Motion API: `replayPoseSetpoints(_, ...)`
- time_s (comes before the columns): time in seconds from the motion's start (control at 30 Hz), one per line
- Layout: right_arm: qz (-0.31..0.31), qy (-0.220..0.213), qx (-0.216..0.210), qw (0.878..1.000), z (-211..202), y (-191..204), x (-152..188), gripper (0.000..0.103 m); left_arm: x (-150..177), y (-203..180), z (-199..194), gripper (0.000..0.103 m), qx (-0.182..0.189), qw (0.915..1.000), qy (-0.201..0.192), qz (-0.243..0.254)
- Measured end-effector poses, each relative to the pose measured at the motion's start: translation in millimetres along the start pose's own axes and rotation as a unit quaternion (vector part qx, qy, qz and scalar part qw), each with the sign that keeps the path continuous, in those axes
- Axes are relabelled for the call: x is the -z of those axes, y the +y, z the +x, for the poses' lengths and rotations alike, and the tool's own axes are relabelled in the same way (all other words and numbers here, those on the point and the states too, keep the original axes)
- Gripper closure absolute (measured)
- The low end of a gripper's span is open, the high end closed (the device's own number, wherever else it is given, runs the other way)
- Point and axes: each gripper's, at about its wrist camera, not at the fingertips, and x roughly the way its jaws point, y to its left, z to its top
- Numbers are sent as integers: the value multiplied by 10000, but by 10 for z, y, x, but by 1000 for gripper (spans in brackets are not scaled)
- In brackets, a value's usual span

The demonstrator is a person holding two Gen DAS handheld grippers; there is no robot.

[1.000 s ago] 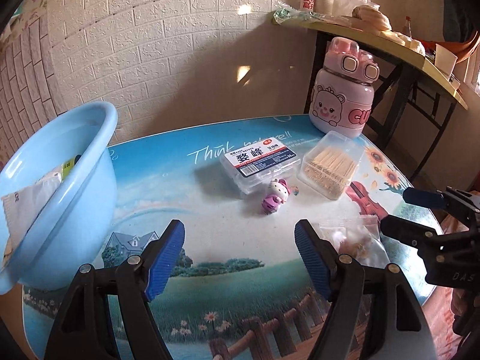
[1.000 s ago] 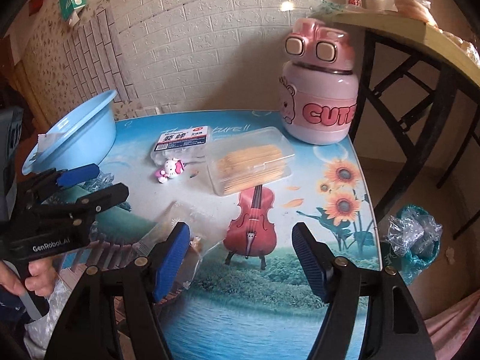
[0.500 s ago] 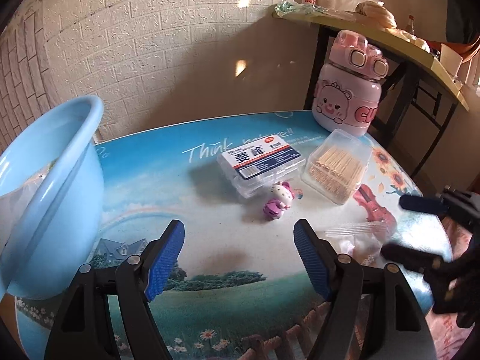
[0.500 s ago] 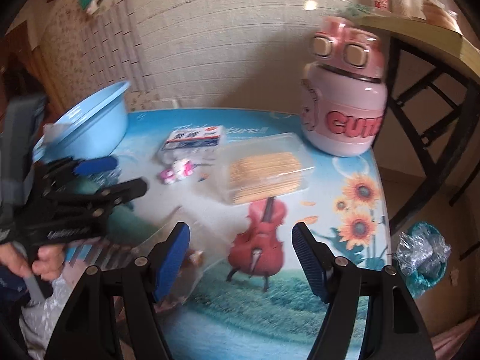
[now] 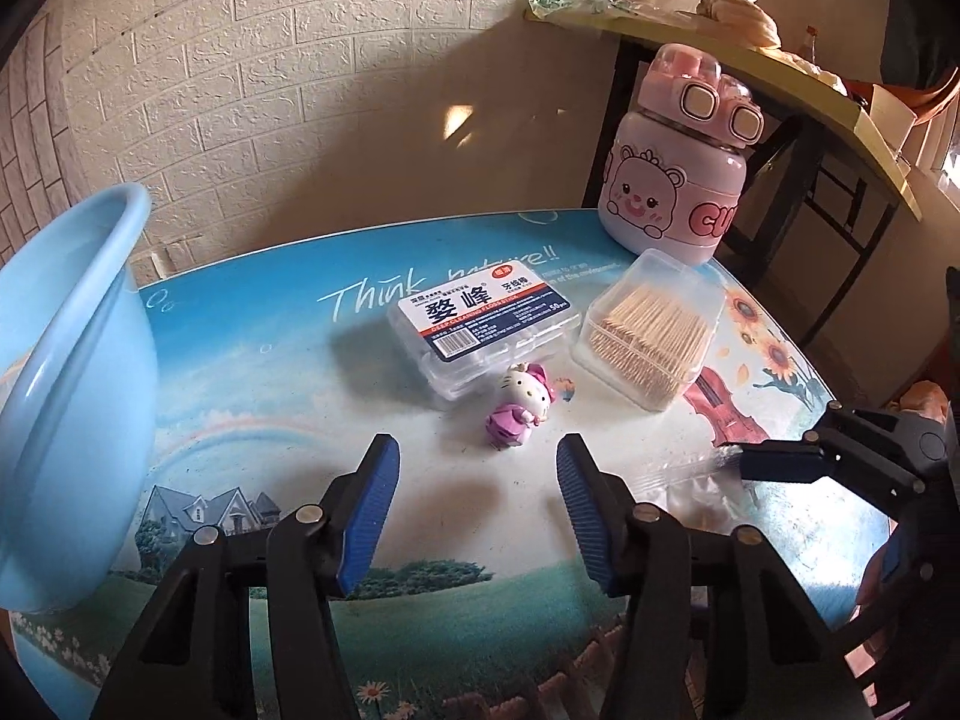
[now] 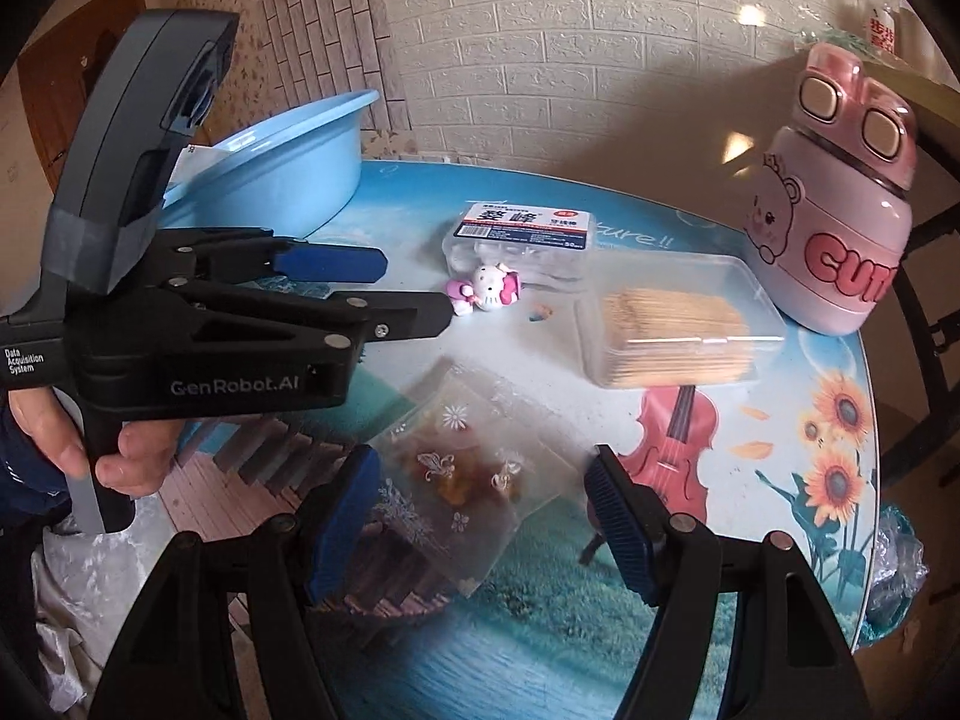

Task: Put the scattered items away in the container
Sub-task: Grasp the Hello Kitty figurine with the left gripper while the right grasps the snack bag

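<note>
A small pink and white cat figurine [image 5: 519, 405] stands on the table just beyond the tips of my left gripper [image 5: 477, 504]. That gripper's jaws are closing with nothing between them. From the right wrist view the left gripper [image 6: 414, 291] points at the figurine [image 6: 486, 291] from the left. My right gripper [image 6: 483, 510] stands open over a clear plastic bag [image 6: 474, 468] with brown pieces inside; the bag lies between its fingers, untouched by the pads. The blue basin [image 5: 72, 360] stands at the left with a white packet in it.
A floss box [image 5: 486, 318] and a clear toothpick box [image 5: 651, 330] lie behind the figurine. A pink bear bottle [image 5: 678, 180] stands at the back right. The brick wall runs behind the table, and a side table [image 5: 780, 60] stands to the right.
My left gripper's jaws have narrowed and it has come closer to the figurine. The right gripper has rolled and moved over the clear bag.
</note>
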Motion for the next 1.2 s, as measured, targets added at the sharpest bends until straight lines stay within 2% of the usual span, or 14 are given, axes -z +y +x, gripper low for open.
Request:
replayPoseSetpoints(0.23, -9, -126, -246, 9996, 42, 12, -19, 32, -32, -78, 64, 57, 107, 9999, 28, 104)
replayPoseSetpoints(0.33, 105, -247, -400, 9988, 7, -53, 17, 60, -36, -93, 94, 62, 122, 9999, 58, 89)
replayPoseSetpoints(0.43, 224, -363, -551, 9976, -43, -122, 56, 72, -31, -101, 114, 64, 138, 9998, 95, 64)
replayPoseSetpoints(0.6, 357, -487, -513, 9969, -130, -232, 137, 82, -33, -140, 115, 64, 89, 9999, 70, 115)
replayPoseSetpoints(0.63, 398, -524, -462, 9968, -152, -256, 143, 91, -39, -148, 117, 64, 85, 9999, 64, 108)
replayPoseSetpoints(0.73, 511, -564, -181, 9969, -206, -331, 161, 93, -57, -181, 118, 64, 78, 9999, 40, 99)
replayPoseSetpoints(0.93, 735, -605, 804, 9922, -368, -451, 291, 95, -66, -264, 113, 66, 45, 9999, -1, 142)
replayPoseSetpoints(1.2, 964, -631, 765, 9904, -446, -570, 381, 95, -82, -288, 174, 66, -7, 10000, 38, 88)
